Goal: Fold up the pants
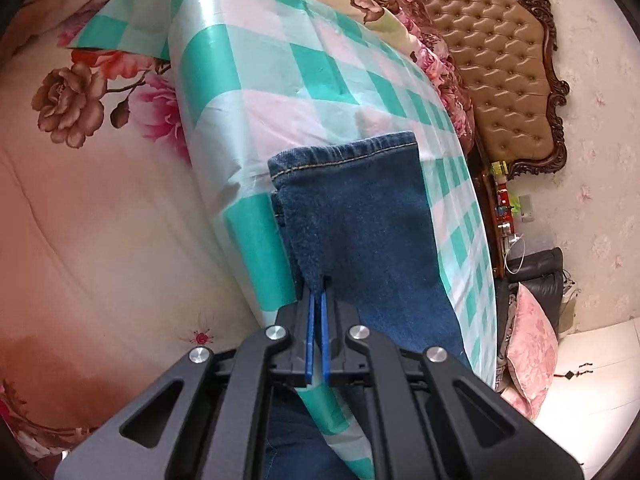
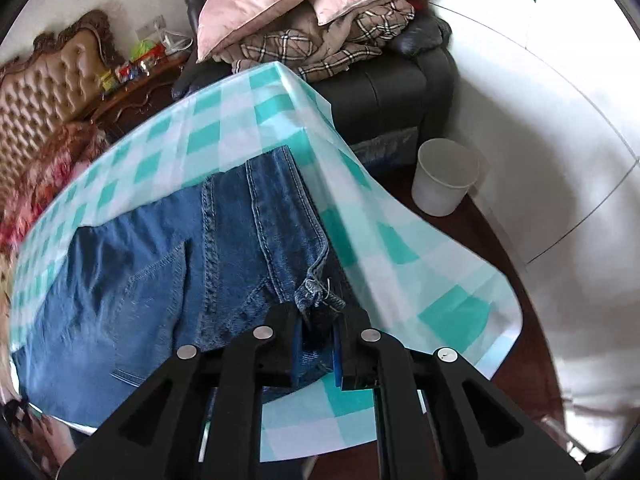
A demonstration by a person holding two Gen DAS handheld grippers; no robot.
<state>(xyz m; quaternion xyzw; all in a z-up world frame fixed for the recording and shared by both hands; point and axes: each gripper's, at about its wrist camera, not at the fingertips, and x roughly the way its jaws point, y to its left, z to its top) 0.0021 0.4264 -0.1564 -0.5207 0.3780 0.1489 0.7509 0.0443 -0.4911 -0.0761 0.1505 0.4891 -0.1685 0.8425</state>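
**Both ends of the jeans gripped, fold about to be carried over**

The jeans (image 2: 168,248) lie on the bench (image 2: 192,128), which is draped in a teal-and-white checked cloth (image 1: 304,80). The seat and back pockets spread across the bench top, the waistband end reaching the near right corner, where the cloth hangs over the edge. The leg end, with its stitched hem (image 1: 344,152), lies along the near edge at the other end.

The left gripper (image 1: 318,292) has its jaws clenched on a fold of denim at the leg end; its blue pads are nearly together with only the cloth between them. The right gripper (image 2: 316,324) is clenched on a bunched wad of the waistband near a belt loop (image 2: 316,292), and the cloth rises a little at the pinch.

The step in hand looks like the pick-up before a fold: both ends are secured but no end has been laid over the other. The next move likely calls for lifting the two ends together, keeping the denim taut, and bringing the leg end over to the waistband. The slick checked cloth may drag along with the jeans.
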